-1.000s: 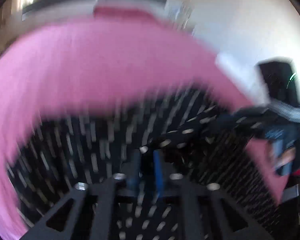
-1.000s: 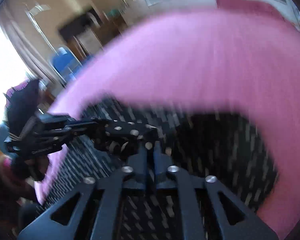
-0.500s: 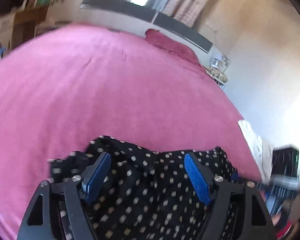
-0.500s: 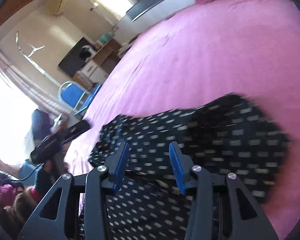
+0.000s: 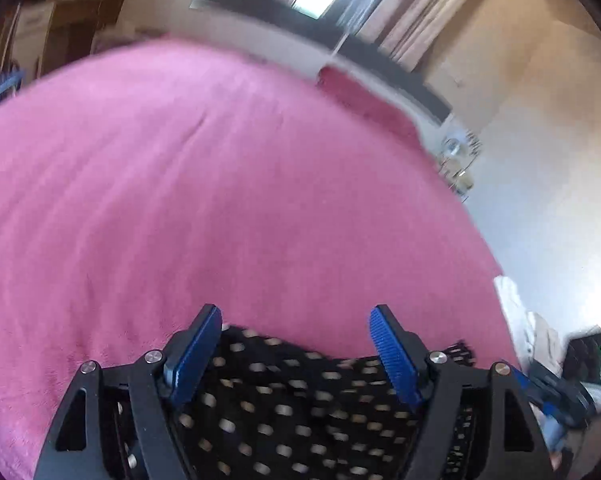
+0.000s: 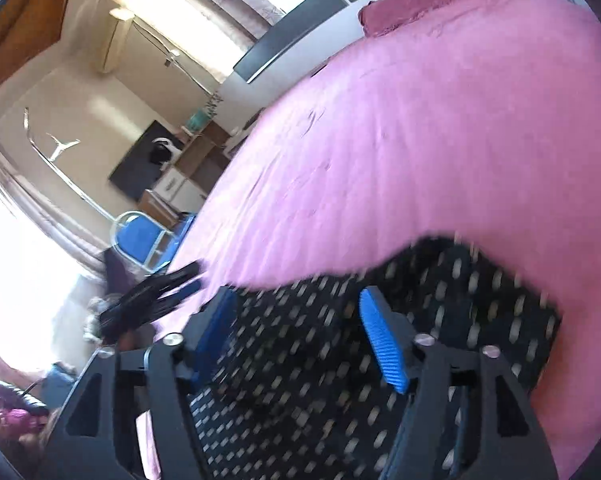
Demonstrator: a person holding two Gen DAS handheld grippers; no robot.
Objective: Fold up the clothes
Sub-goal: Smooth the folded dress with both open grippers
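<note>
Left gripper [image 5: 295, 354]: jaws spread wide, nothing held. Right gripper [image 6: 298, 336]: jaws wide too, empty. Black polka-dot garment [image 5: 284, 412] lies on the pink bed [image 5: 220, 200], under and btwn both sets of jaws; bare bedspread ahead of them.

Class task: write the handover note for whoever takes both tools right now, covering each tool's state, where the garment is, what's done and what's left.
Left tool: open, empty, above the polka-dot garment.
Right tool: open, empty, over the same garment.
The garment lies on the pink bedspread, released, looking bunched near the tools.
Done: garment set down; how far it is folded cannot be told.
Left: probably smooth it, then regrasp an edge and fold.
</note>
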